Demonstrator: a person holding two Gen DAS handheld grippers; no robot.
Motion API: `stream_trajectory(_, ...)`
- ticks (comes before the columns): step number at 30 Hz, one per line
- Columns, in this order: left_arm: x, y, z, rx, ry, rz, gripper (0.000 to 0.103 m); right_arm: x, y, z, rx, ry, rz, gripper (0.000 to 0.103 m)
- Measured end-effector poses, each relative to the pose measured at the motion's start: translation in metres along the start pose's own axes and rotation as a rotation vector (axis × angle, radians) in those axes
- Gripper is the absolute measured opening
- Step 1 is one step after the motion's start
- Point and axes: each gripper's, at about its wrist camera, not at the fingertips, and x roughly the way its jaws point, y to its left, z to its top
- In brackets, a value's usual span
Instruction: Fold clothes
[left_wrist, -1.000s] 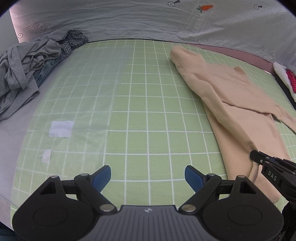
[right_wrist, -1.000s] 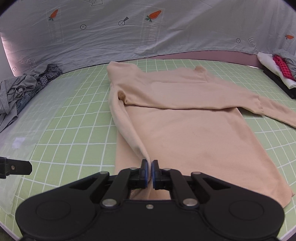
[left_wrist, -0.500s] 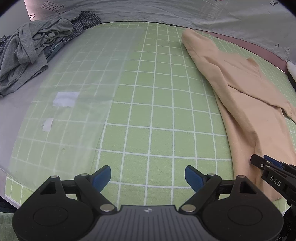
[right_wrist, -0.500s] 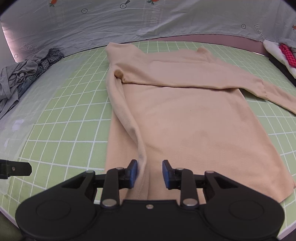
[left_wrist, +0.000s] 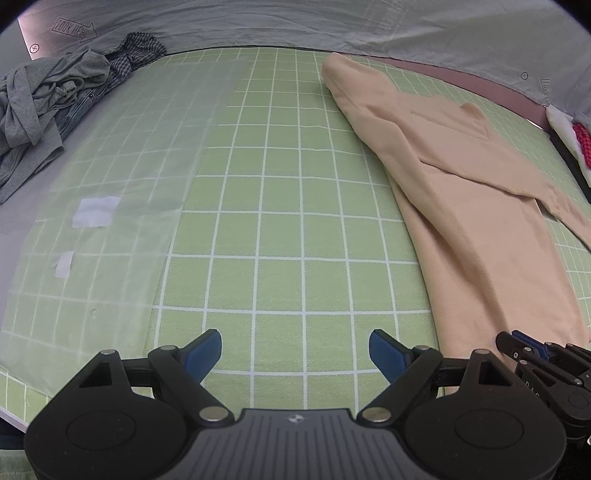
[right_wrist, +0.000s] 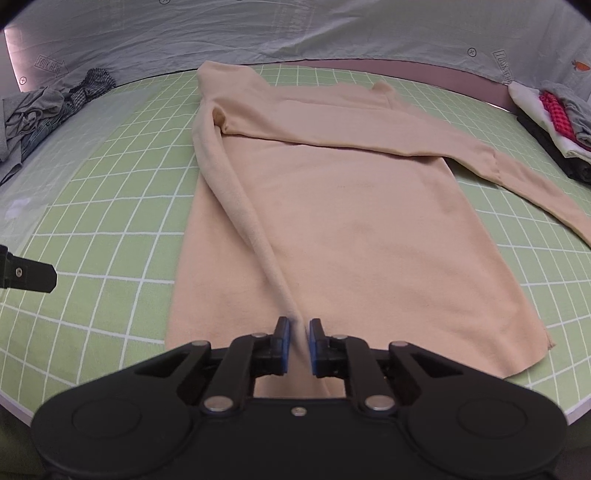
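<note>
Beige sweater (right_wrist: 343, 206) lies flat on the green grid mat (left_wrist: 280, 229), collar end away from me, hem end toward me. One sleeve is folded across the sweater's chest; the other runs down its body toward my right tool (right_wrist: 298, 345). My right tool sits at the sweater's hem end, blue pads narrowly apart, the sleeve's cuff lying in the gap between them; whether the pads touch the cloth, I cannot tell. My left tool (left_wrist: 295, 354) hangs over bare mat beside the sweater's left edge, spread wide, holding nothing. Grey crumpled clothes (left_wrist: 40, 107) sit well apart from the sweater, past its left side. Folded stack (right_wrist: 550, 122) lies beyond the sweater's right sleeve.
</note>
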Motion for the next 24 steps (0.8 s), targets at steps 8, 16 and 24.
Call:
stream_trajectory(8, 0.001, -0.022, 0.011, -0.058, -0.014, 0.029, 0.088, -0.009, -0.036, 0.018, 0.038, -0.03, 0.136, 0.034)
stream_trajectory(16, 0.02, -0.062, 0.028, -0.073, 0.013, 0.046, 0.088, -0.007, -0.08, 0.043, 0.031, -0.081, 0.181, 0.037)
stream_trajectory(24, 0.054, -0.091, 0.048, -0.127, 0.077, 0.073, 0.088, 0.025, -0.154, 0.067, 0.117, -0.079, 0.114, 0.037)
